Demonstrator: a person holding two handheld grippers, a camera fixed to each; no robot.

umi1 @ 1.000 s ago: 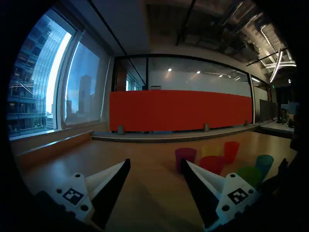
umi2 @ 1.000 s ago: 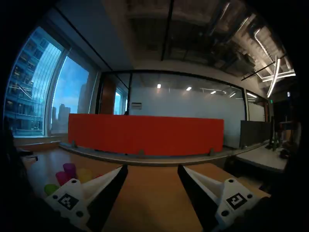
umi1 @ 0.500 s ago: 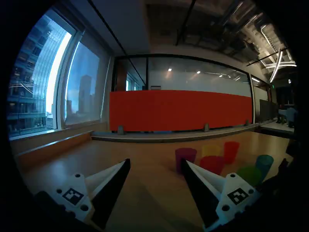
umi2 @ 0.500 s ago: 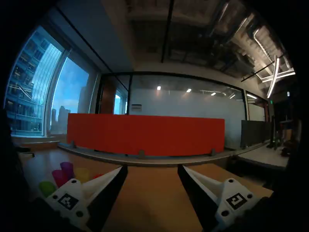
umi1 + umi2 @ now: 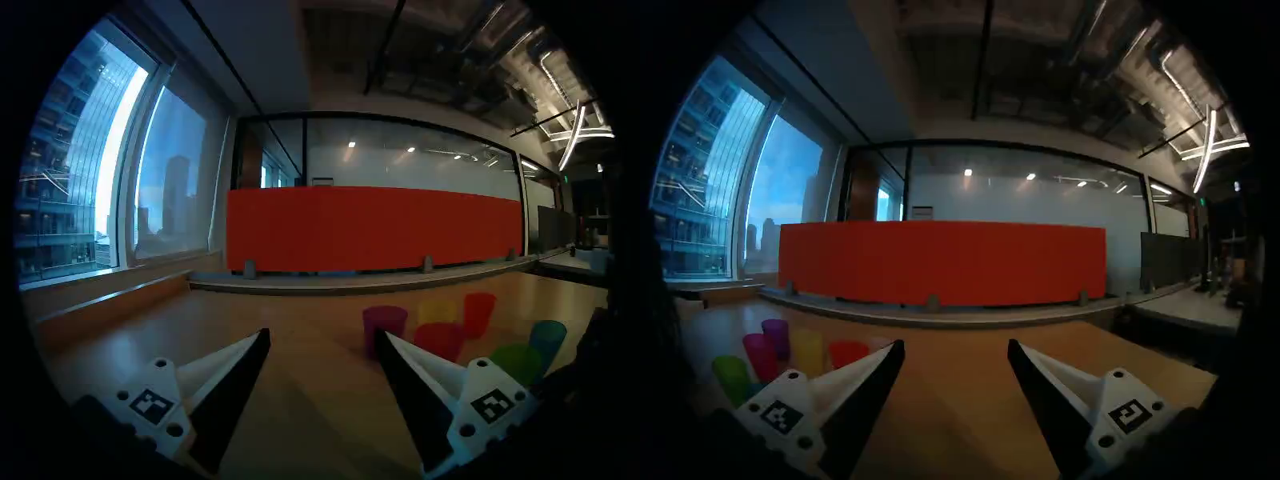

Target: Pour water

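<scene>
Cups [image 5: 438,340] of several colours, upright and clustered on the wooden table [image 5: 312,384], just ahead and right of the left tongs [image 5: 320,336], spread wide, empty. Right tongs [image 5: 954,346] likewise wide apart, gripping nothing, cups off to their left. Orange partition [image 5: 368,228] behind.

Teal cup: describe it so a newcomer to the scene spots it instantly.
In the left gripper view, find the long red partition at the far edge of the wooden table. Before it, right of centre, stands a cluster of coloured cups; the teal cup is at its far right, beside the green cup. It is the only blue-green one.
</scene>
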